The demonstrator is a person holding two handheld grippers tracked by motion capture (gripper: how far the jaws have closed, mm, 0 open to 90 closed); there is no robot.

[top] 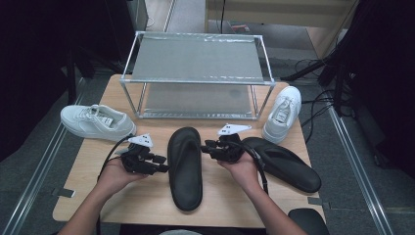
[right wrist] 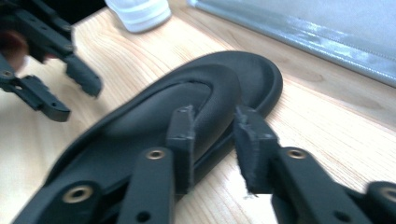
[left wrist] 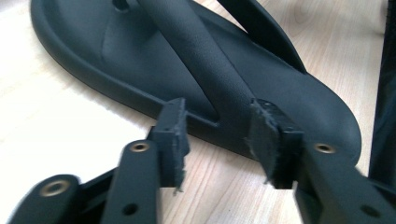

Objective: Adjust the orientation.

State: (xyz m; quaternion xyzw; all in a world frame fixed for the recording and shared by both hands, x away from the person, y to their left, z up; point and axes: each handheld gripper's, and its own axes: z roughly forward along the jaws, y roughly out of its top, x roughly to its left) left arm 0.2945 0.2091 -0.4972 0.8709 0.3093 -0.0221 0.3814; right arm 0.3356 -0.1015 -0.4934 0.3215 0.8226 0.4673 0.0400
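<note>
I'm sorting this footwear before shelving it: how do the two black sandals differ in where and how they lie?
The middle sandal lies straight, toe toward the rack, between the left hand-held gripper and right hand-held gripper. The right sandal lies slanted, away from the open jaws, beside a white sneaker. Both are black and sole-down on the table.

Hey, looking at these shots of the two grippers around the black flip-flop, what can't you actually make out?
- Left gripper view: the flip-flop's toe end, cut off by the top edge.
- Right gripper view: its heel, hidden behind the right gripper.
- High view: whether the left gripper touches the flip-flop; too small.
- High view: the tag on the left white sneaker, too small to read.
</note>
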